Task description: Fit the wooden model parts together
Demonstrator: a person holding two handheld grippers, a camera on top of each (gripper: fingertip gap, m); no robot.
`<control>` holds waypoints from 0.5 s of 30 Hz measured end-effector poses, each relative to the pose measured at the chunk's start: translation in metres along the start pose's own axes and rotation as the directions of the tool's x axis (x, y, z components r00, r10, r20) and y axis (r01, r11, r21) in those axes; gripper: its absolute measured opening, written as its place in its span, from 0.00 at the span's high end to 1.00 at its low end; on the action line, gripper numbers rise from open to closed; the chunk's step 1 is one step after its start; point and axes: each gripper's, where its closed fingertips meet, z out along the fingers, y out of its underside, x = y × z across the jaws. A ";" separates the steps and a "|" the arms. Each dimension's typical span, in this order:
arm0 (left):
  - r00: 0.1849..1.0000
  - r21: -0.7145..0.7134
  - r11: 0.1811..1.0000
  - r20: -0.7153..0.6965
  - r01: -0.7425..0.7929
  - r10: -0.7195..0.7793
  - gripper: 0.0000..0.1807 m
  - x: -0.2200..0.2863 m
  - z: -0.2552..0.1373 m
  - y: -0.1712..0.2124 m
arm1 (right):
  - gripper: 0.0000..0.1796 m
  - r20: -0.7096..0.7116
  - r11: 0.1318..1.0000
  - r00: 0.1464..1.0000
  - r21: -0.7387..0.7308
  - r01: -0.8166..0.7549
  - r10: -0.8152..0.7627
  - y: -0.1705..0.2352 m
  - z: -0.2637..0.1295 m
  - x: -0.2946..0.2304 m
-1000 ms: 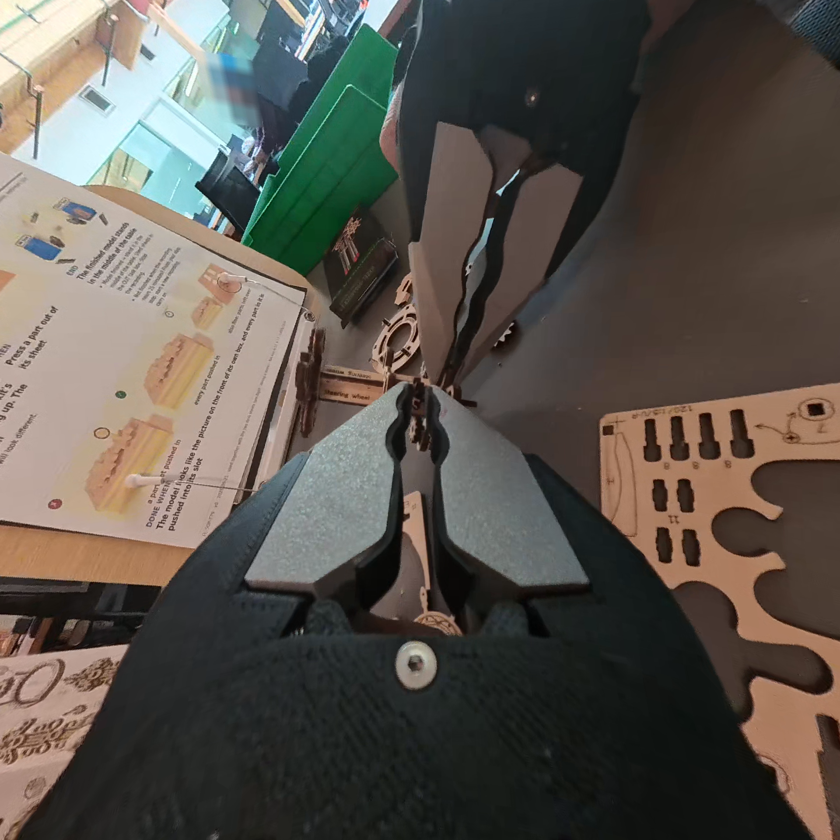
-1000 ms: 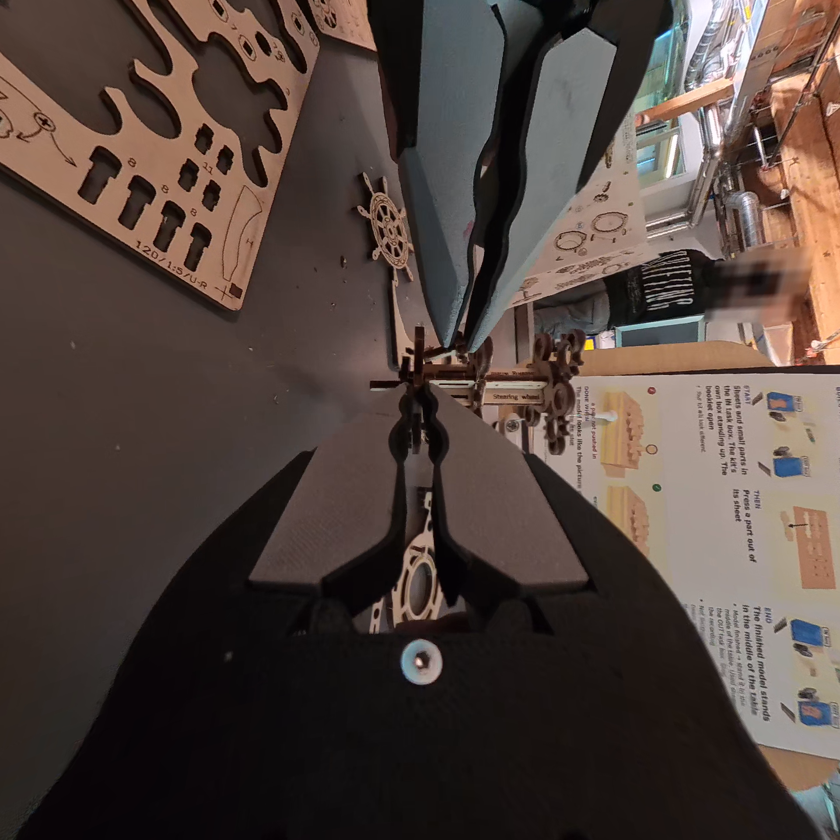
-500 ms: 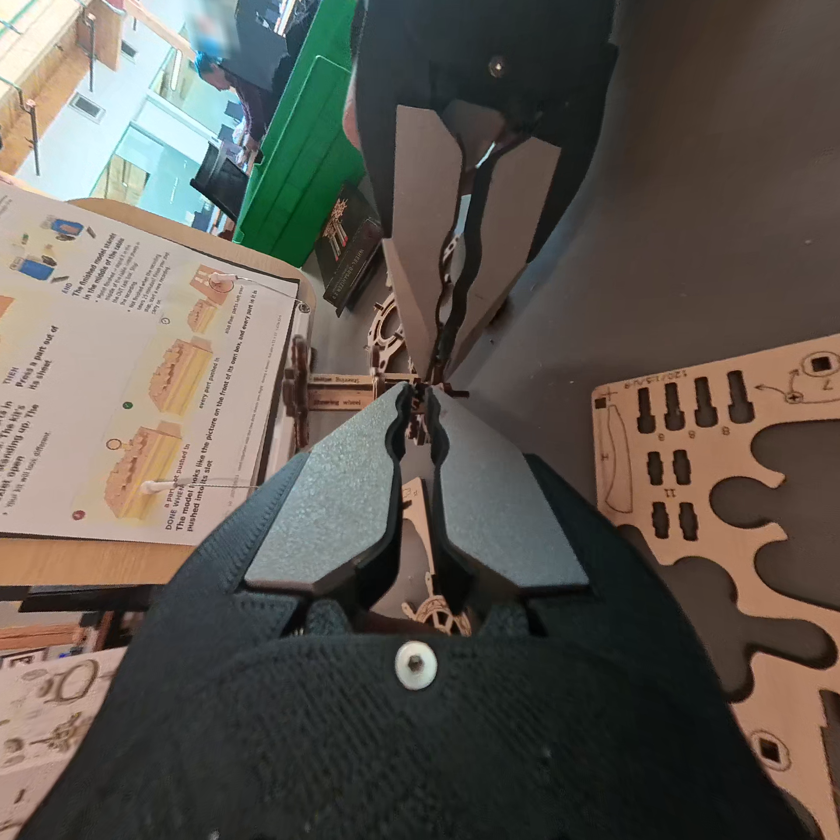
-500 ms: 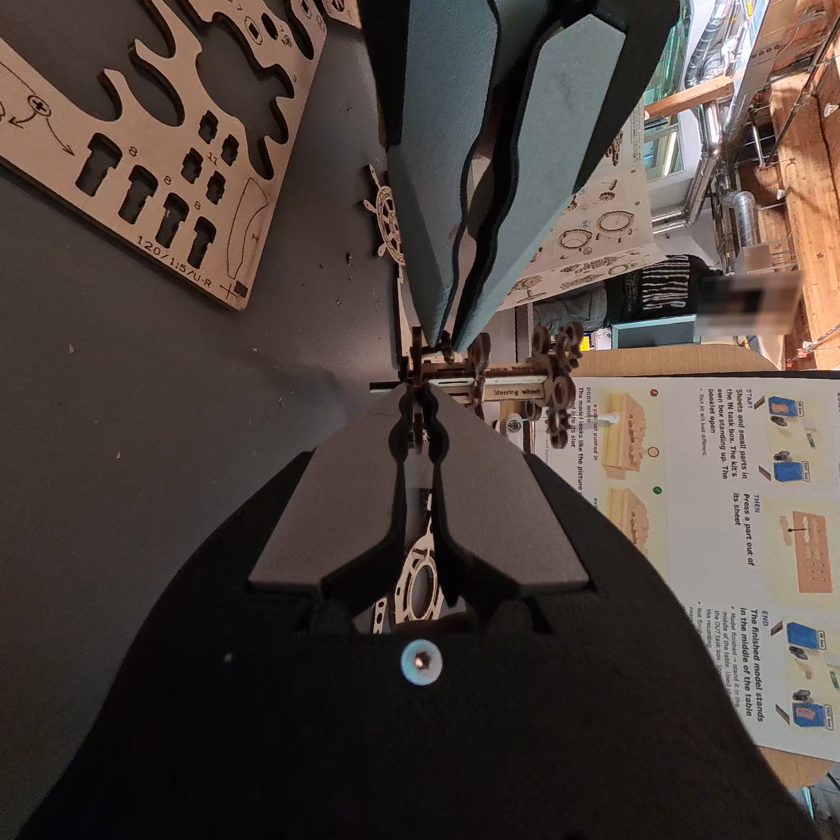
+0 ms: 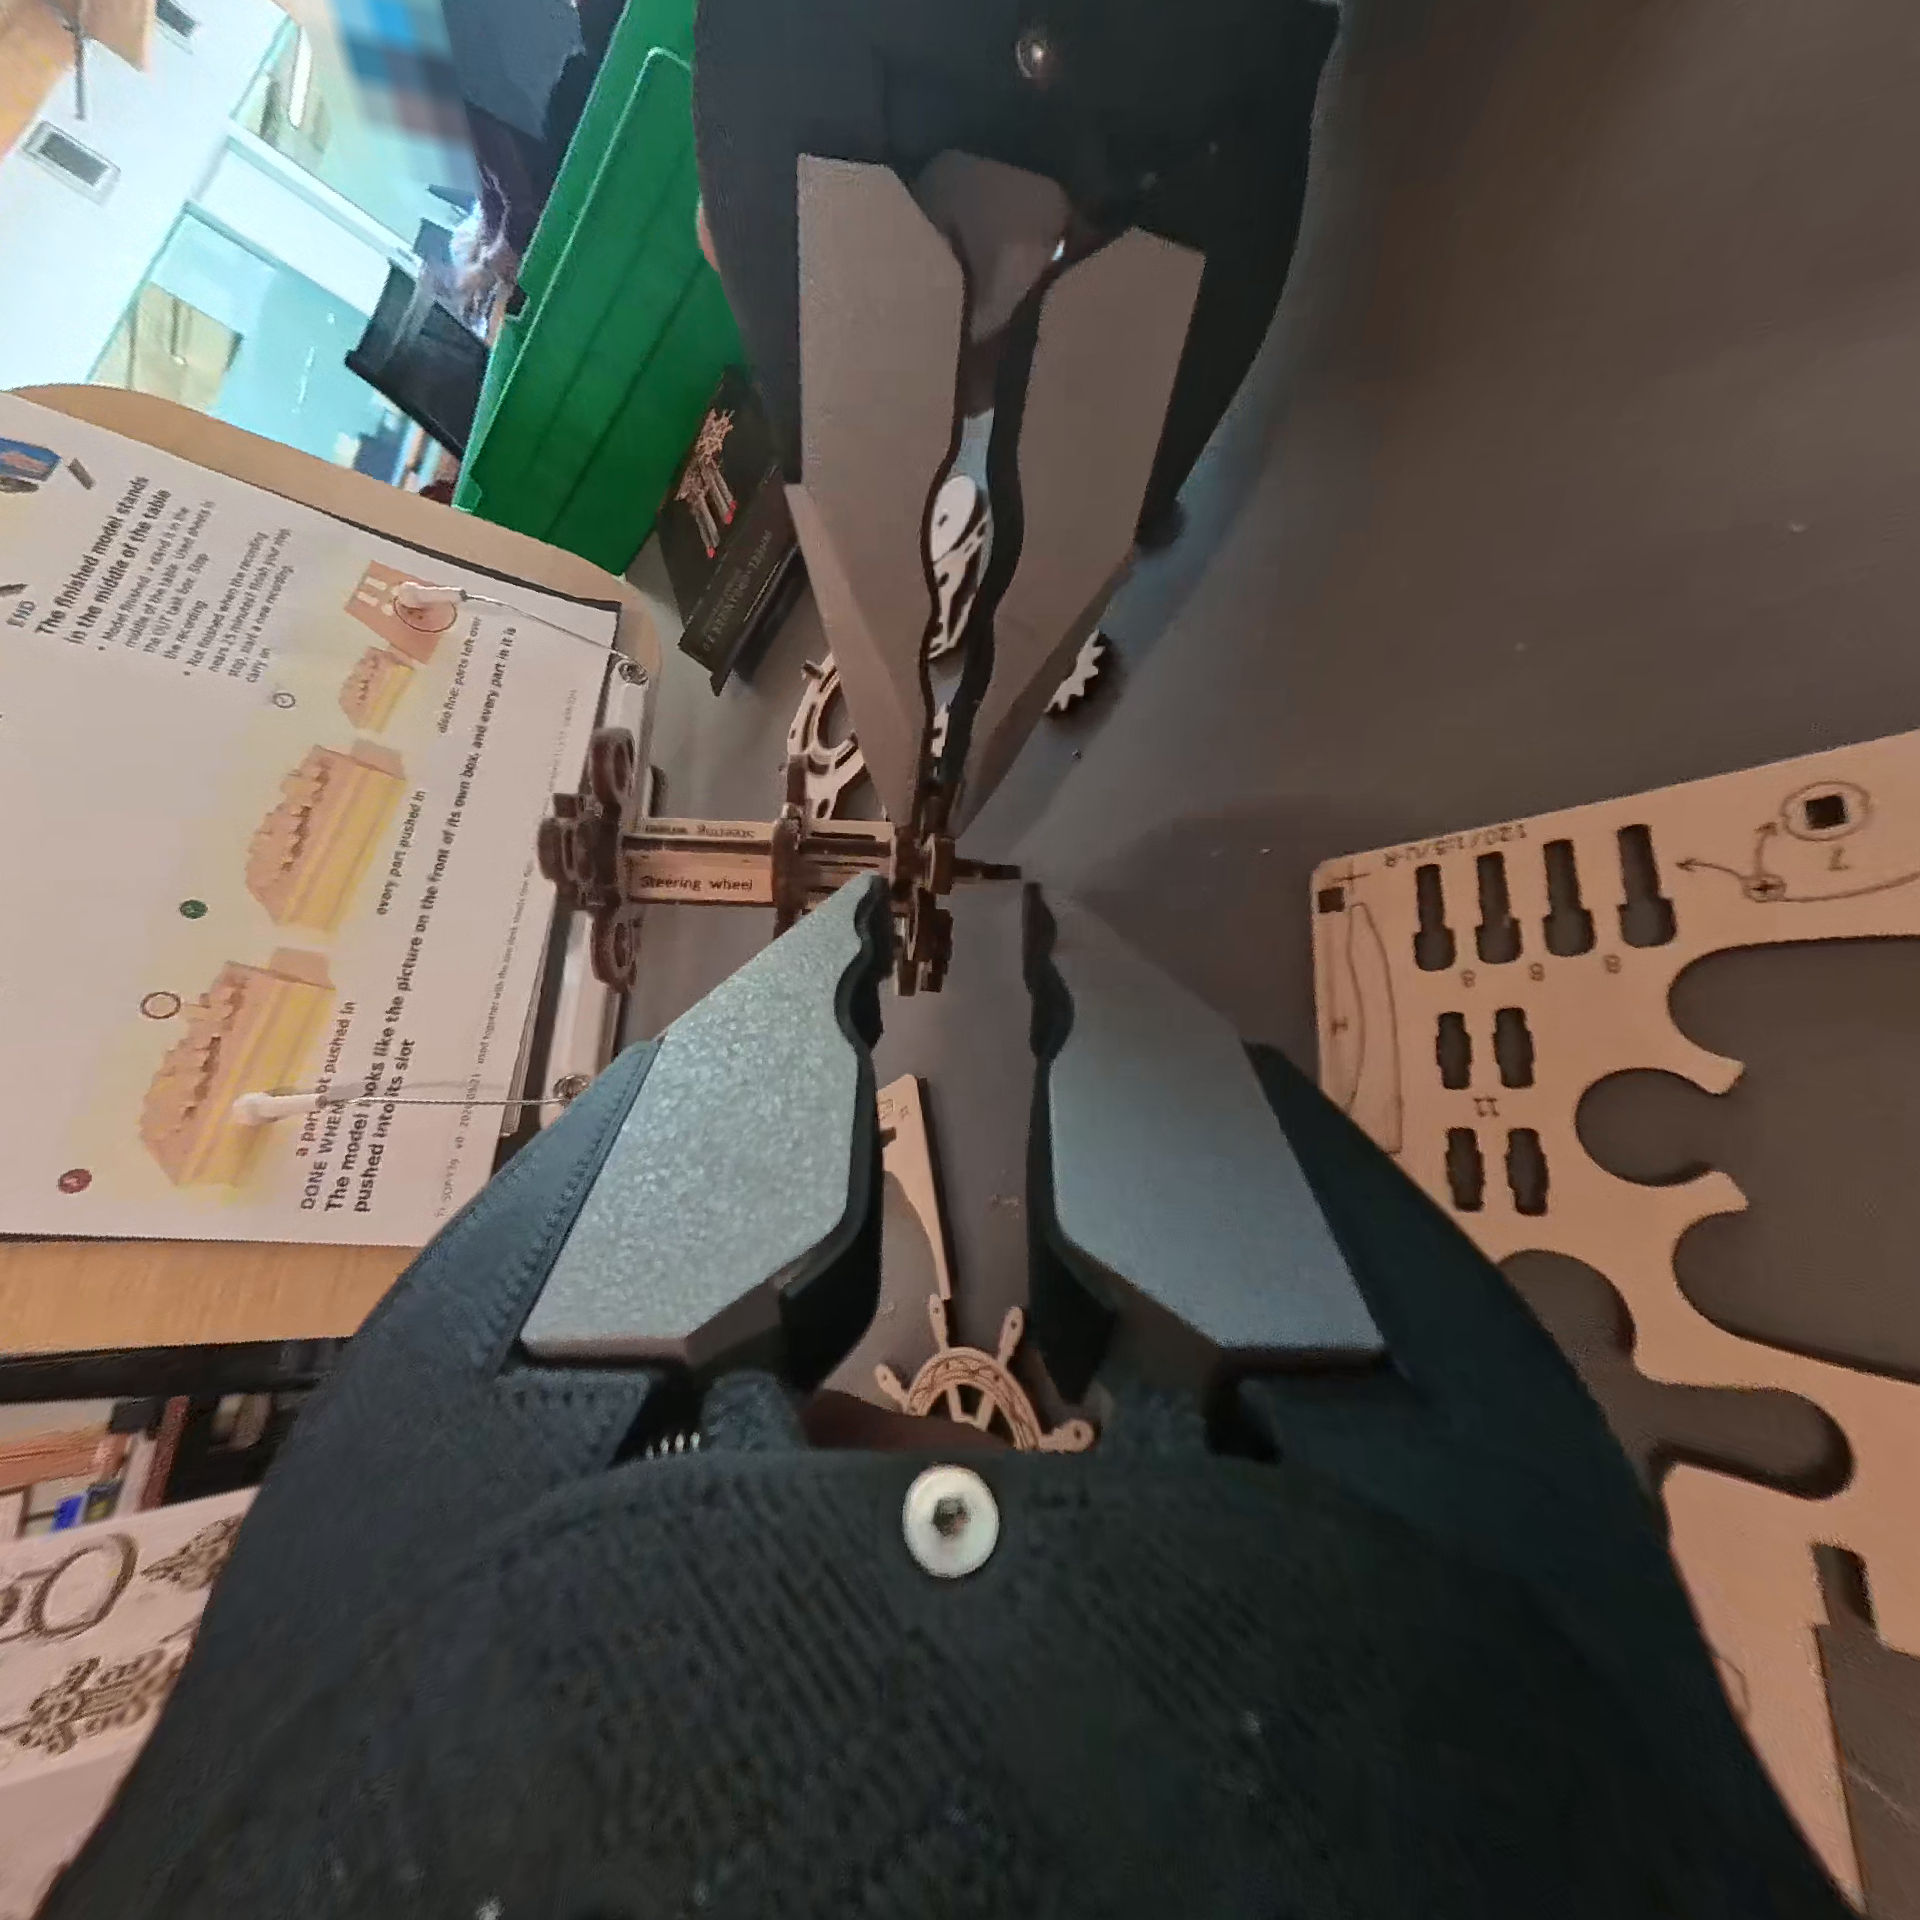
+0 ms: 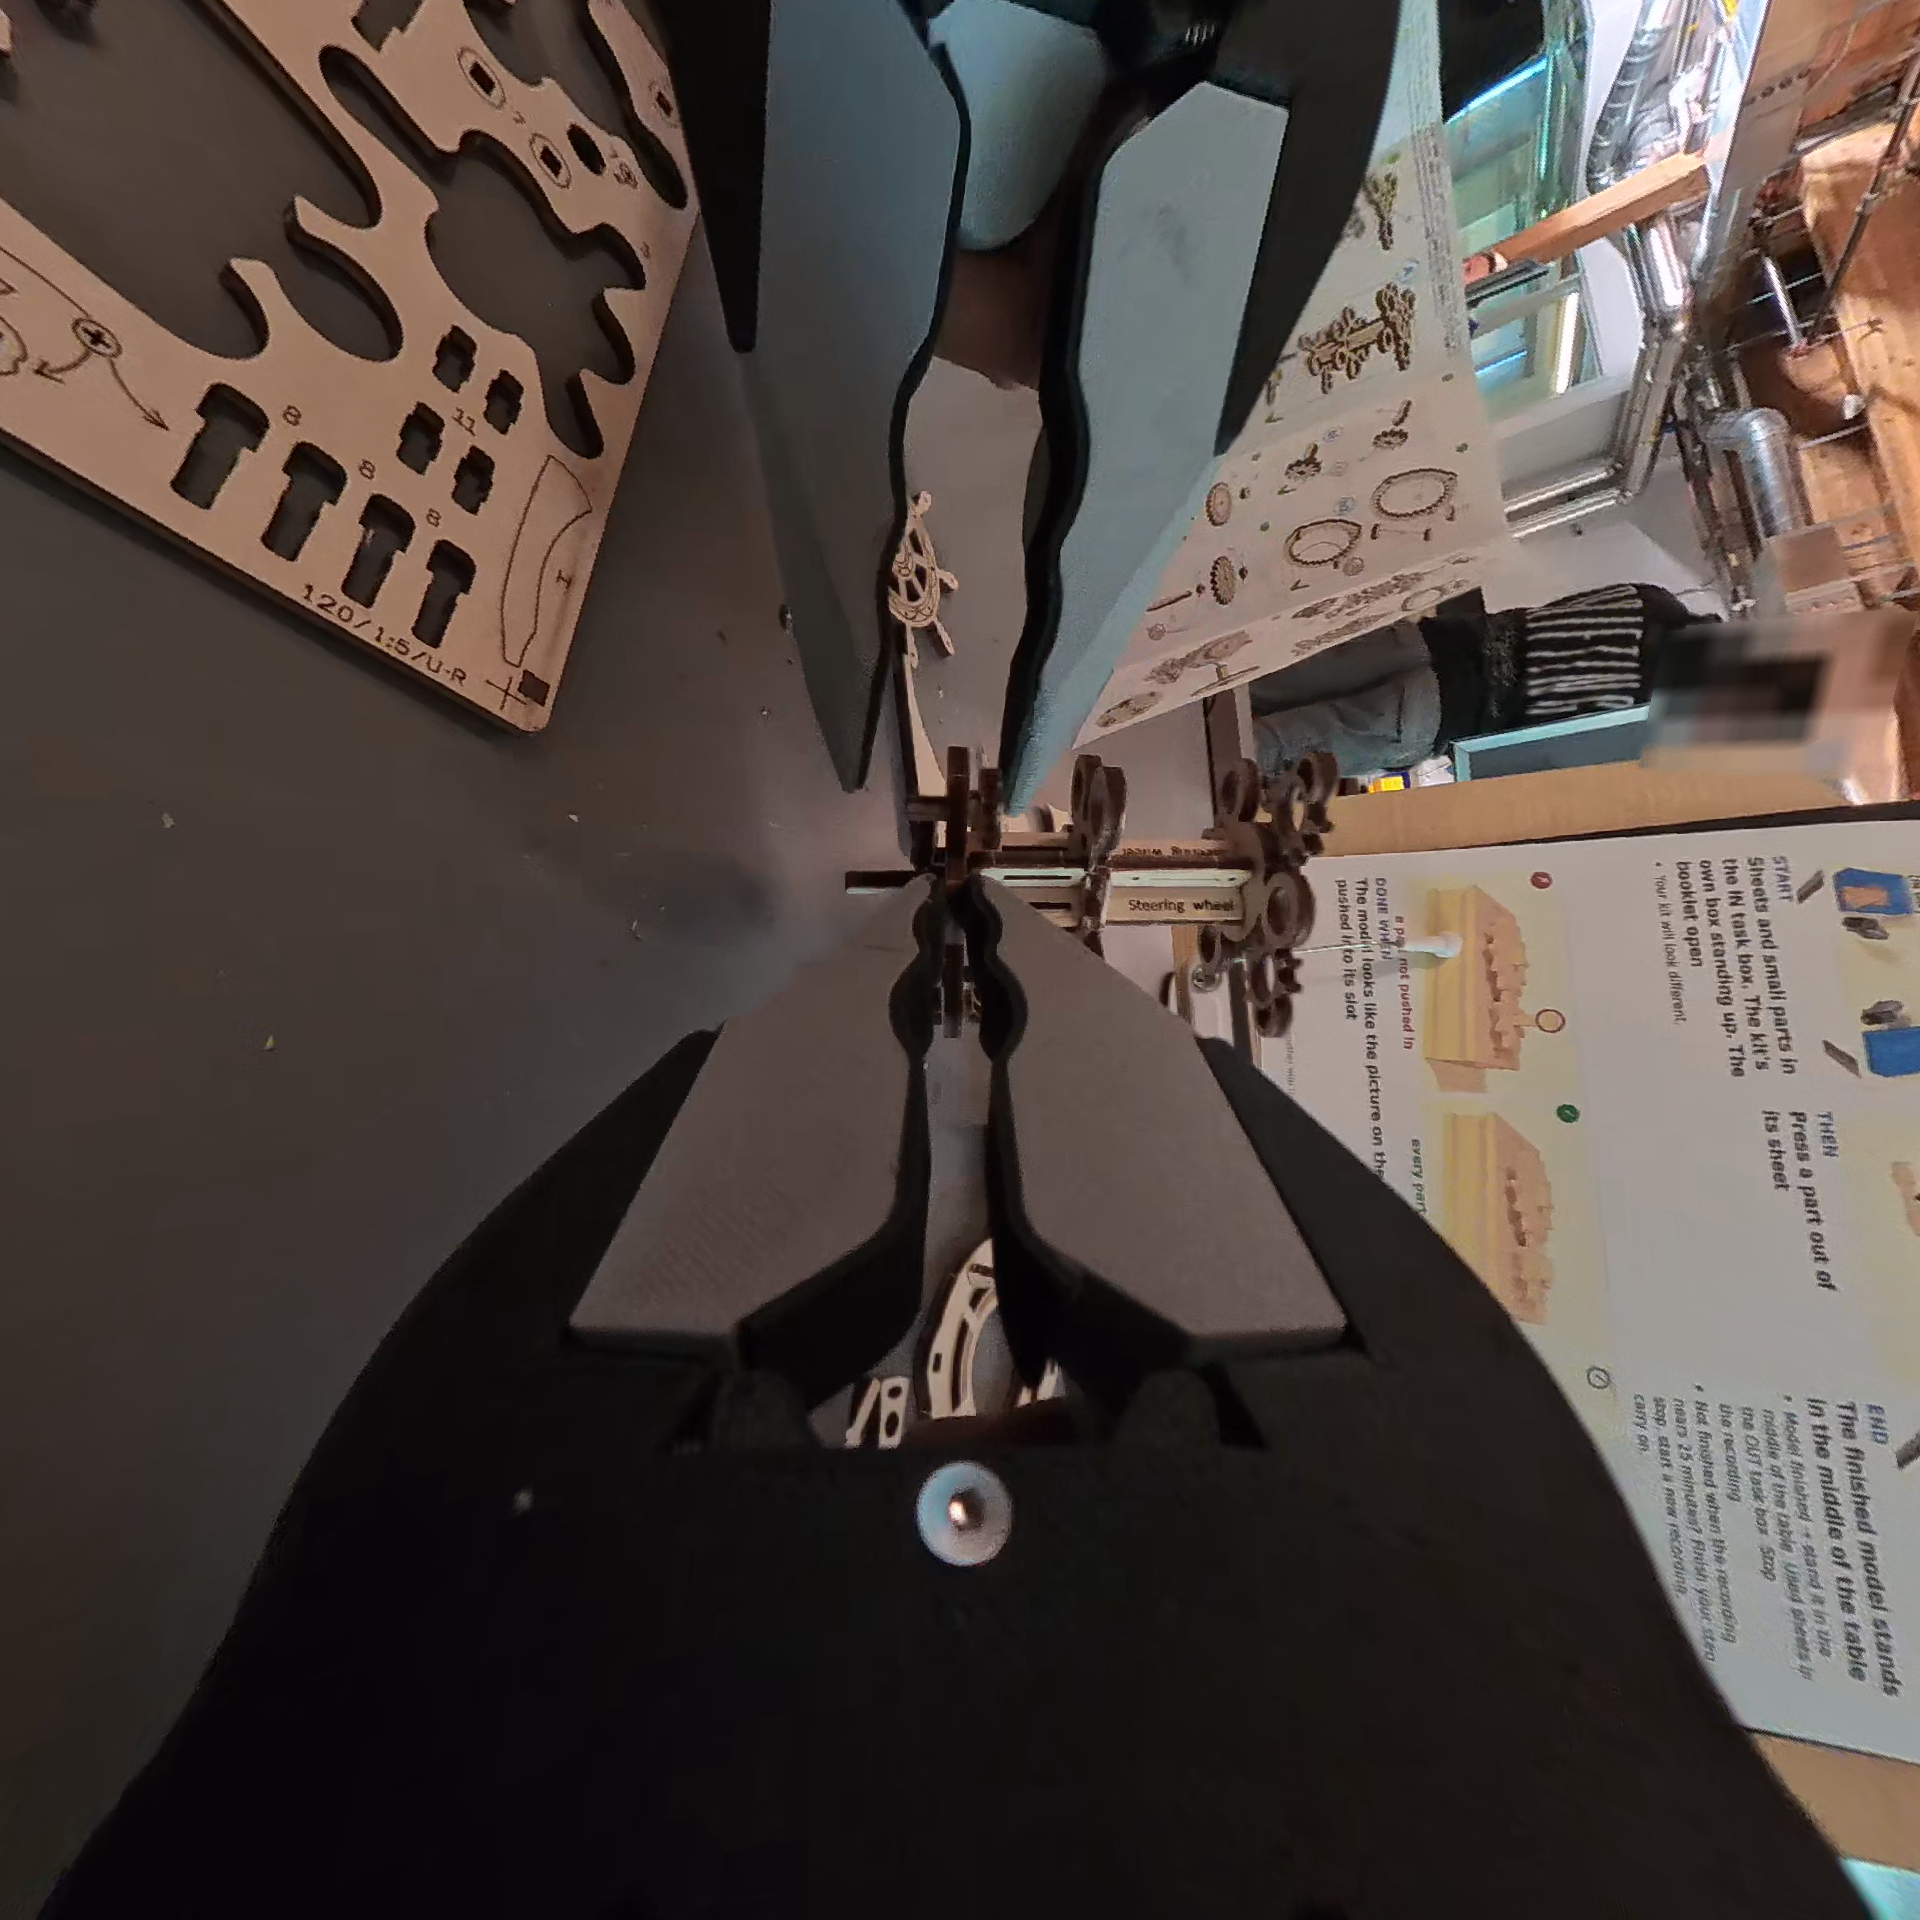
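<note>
**Item: wooden shaft assembly [image 5: 727, 873], partly built.**

- **Location:** Held above the grey tabletop [image 5: 1558, 520], just off the near edge of the punched-out plywood sheet [image 5: 1558, 1039]. It lay on the side of that sheet facing the instruction sheet [image 5: 260, 831].
- **Orientation:** The long axis ran straight away from the plywood sheet and looked roughly level. The small dark gear [image 5: 923, 925] and a bare axle stub formed the end nearest the sheet. The dark flower-shaped end piece [image 5: 592, 862] pointed away from it.
- **Right gripper [image 6: 954, 904]:** Fingers drawn together and clamped on the small dark gear at the sheet-side end.
- **Left gripper [image 5: 951, 914]:** Fingers stood apart and gripped nothing. One fingertip was just beside the gear; whether it touched could not be told.
- **Loose stock:** A pale ship's-wheel part [image 5: 966, 1392] lay on the tabletop beside the plywood sheet.
- **Step in hand (judged):** Seating the gear on the shaft end.
- **Handling advice:**
  - Take the shaft body in the free claw, on the side of the gear away from the plywood sheet.
  - Push only along the long axis, keeping the gear square to the shaft.
  - Thin laser-cut teeth and the slim axle would likely snap under twist or sideways load, so pressure should be slow and even.
</note>
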 end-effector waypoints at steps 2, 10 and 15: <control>1.000 0.002 1.000 0.000 -0.001 0.001 0.88 0.001 0.001 -0.001 | 1.00 0.010 1.000 1.000 -0.007 0.014 -0.014 0.002 0.001 -0.002; 1.000 0.002 1.000 -0.020 0.012 -0.012 0.94 0.003 0.000 -0.001 | 1.00 0.040 1.000 0.999 0.002 0.020 -0.020 0.000 0.002 -0.008; 1.000 -0.024 1.000 -0.021 0.001 -0.002 0.95 0.003 0.003 0.002 | 1.00 0.070 1.000 0.998 -0.002 0.000 0.000 0.003 0.003 -0.012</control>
